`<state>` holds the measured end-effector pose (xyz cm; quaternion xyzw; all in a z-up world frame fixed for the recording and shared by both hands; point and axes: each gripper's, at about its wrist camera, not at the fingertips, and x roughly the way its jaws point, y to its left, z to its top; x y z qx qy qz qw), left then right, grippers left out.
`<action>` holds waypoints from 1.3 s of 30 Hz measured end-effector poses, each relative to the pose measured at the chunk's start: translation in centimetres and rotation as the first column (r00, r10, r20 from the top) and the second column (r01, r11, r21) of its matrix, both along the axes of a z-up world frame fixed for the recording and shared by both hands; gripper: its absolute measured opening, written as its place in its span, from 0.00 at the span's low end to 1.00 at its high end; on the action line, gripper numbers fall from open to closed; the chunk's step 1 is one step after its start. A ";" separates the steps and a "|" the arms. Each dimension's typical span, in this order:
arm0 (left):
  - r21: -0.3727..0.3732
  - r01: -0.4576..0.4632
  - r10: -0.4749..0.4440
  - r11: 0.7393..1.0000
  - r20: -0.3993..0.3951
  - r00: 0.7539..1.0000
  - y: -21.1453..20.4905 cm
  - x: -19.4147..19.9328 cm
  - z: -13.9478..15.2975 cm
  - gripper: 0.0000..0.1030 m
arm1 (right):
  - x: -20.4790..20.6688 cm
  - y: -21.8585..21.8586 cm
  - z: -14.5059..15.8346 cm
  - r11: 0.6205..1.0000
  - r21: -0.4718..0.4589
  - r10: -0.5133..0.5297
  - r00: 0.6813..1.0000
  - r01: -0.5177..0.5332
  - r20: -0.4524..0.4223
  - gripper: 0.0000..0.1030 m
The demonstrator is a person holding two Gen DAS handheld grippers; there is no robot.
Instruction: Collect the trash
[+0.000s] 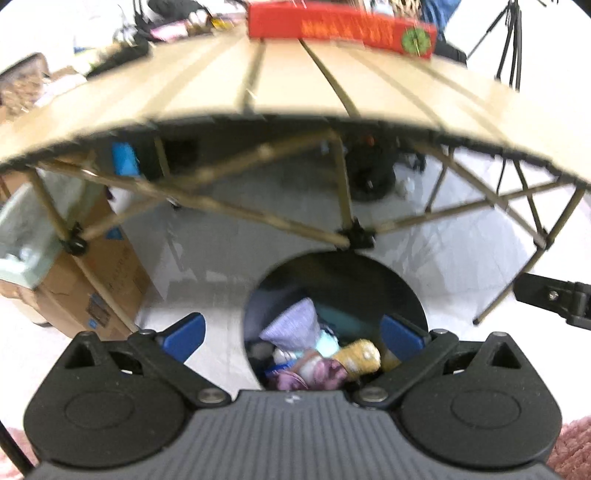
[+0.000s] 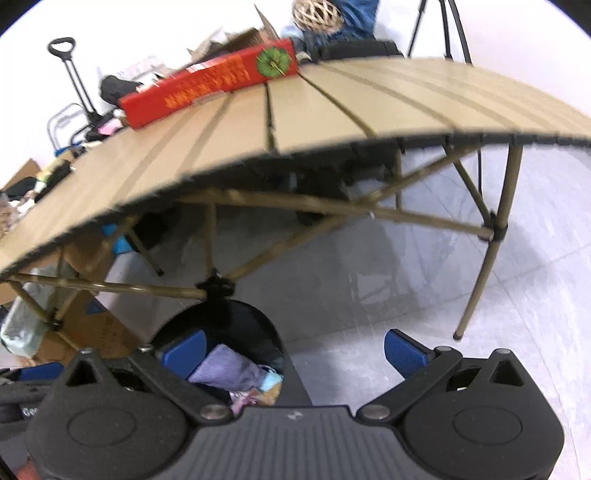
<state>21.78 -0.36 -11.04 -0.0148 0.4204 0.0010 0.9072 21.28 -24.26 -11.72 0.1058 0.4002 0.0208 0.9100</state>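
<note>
Both claws are hanging spread and empty over the black trash bin [image 1: 399, 291], the left gripper [image 1: 293, 332] directly above its mouth and the right gripper [image 2: 293, 352] beside it. Wrappers and a purple pouch [image 1: 293, 325] are lying inside the bin. On the slatted table [image 1: 288, 77] a red box [image 1: 340, 27] is waiting; fetching it likely calls for reaching across the tabletop.

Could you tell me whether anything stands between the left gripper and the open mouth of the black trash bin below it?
Nothing visible does. The left gripper hangs open and empty right over the black trash bin, whose mouth is uncovered, with trash already inside. The table's frame joint sits just beyond the far rim, not over the opening.
</note>
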 end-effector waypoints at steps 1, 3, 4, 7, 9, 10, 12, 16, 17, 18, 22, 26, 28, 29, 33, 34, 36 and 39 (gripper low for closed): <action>-0.002 -0.004 0.004 1.000 0.015 1.000 0.4 -0.6 0.7 1.00 | -0.5 0.2 0.8 1.000 -0.003 0.007 1.000 -0.007 0.016 1.00; -0.013 -0.007 0.008 1.000 0.047 0.999 1.2 -1.7 2.3 1.00 | -1.7 0.5 2.3 1.000 -0.005 0.024 0.999 -0.024 0.046 1.00; -0.015 -0.008 0.009 1.000 0.063 0.998 1.5 -2.3 3.0 1.00 | -2.5 0.7 3.1 0.999 -0.005 0.038 0.997 -0.038 0.063 1.00; -0.006 0.001 0.000 1.000 0.117 0.993 2.4 -4.5 5.3 1.00 | -4.9 1.4 5.5 0.997 -0.018 0.083 0.991 -0.081 0.108 1.00; 0.002 0.012 -0.012 1.000 0.147 0.989 2.9 -6.2 6.5 1.00 | -6.7 1.8 6.8 0.993 -0.029 0.115 0.984 -0.112 0.133 1.00; 0.007 0.017 -0.018 1.000 0.158 0.987 3.1 -7.1 7.0 1.00 | -7.5 2.0 7.3 0.992 -0.033 0.126 0.982 -0.123 0.142 1.00; 0.015 0.026 -0.028 1.000 0.172 0.985 3.3 -8.7 7.5 1.00 | -9.2 2.6 8.1 0.988 -0.043 0.152 0.976 -0.147 0.154 1.00; 0.014 0.048 -0.049 0.999 0.180 0.982 3.5 -11.6 8.0 1.00 | -12.3 3.7 8.7 0.981 -0.056 0.190 0.970 -0.184 0.148 1.00; 0.015 0.054 -0.056 0.998 0.181 0.982 3.5 -12.3 8.1 1.00 | -12.9 3.9 8.7 0.980 -0.057 0.196 0.970 -0.190 0.143 1.00; 0.016 0.060 -0.061 0.998 0.180 0.982 3.5 -12.9 8.2 1.00 | -13.5 4.2 8.7 0.979 -0.060 0.203 0.970 -0.197 0.136 1.00; 0.023 0.075 -0.078 0.997 0.175 0.982 3.5 -15.0 8.3 1.00 | -15.2 4.6 8.8 0.979 -0.064 0.202 0.972 -0.196 0.120 1.00; 0.014 0.076 -0.077 0.997 0.174 0.982 3.8 -16.5 8.4 1.00 | -16.5 4.5 8.9 0.982 -0.059 0.185 0.975 -0.179 0.121 1.00; 0.012 0.077 -0.078 0.997 0.171 0.982 3.8 -17.1 8.4 1.00 | -16.9 4.4 8.9 0.983 -0.059 0.182 0.976 -0.176 0.119 1.00; 0.012 0.075 -0.076 0.997 0.169 0.983 3.8 -17.2 8.5 1.00 | -17.1 4.4 8.9 0.983 -0.057 0.181 0.977 -0.175 0.116 1.00; 0.009 0.062 -0.063 0.998 0.178 0.982 4.1 -17.6 8.8 1.00 | -17.7 4.5 8.8 0.983 -0.063 0.180 0.978 -0.174 0.108 1.00; 0.011 0.063 -0.064 0.998 0.179 0.982 4.0 -17.6 8.9 1.00 | -17.7 4.5 8.8 0.983 -0.064 0.180 0.978 -0.174 0.106 1.00; 0.013 0.069 -0.070 0.998 0.179 0.981 3.8 -17.7 9.0 1.00 | -17.9 4.5 8.8 0.983 -0.065 0.178 0.978 -0.172 0.104 1.00; 0.015 0.079 -0.080 0.997 0.178 0.981 3.5 -17.8 9.0 1.00 | -18.0 4.4 8.9 0.984 -0.062 0.174 0.979 -0.168 0.106 1.00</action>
